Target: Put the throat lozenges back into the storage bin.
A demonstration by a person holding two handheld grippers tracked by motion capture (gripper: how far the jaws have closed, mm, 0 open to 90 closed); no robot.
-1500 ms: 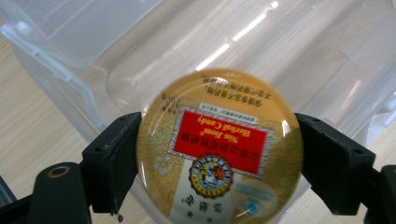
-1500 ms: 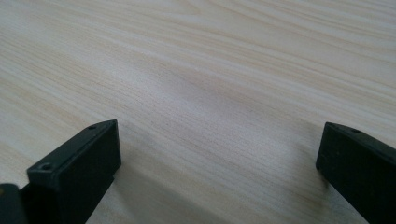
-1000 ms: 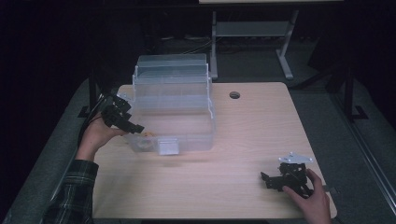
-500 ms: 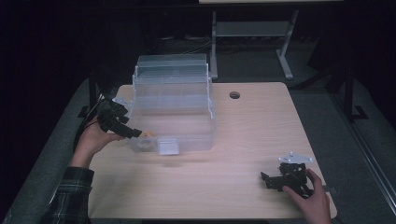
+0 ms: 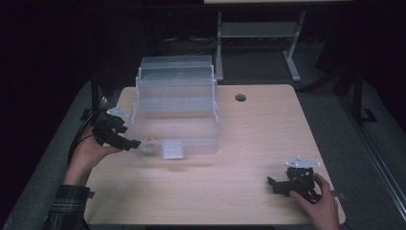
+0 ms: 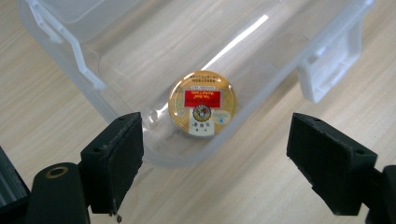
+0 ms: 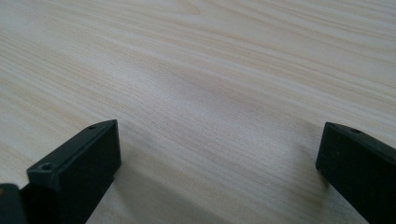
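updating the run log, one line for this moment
left gripper: open, at clear box | gold tin: inside box | right gripper: open, idle

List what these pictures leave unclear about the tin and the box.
- Tin: label print too small in the left gripper view; a blurred speck in the high view.
- Box: cut off by the frame's top in the left gripper view.
- Box lid: hinge unclear in the high view, clear layers overlapping.

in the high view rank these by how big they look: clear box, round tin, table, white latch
1. table
2. clear box
3. white latch and round tin: both tiny and blurred through the plastic, too close to rank.
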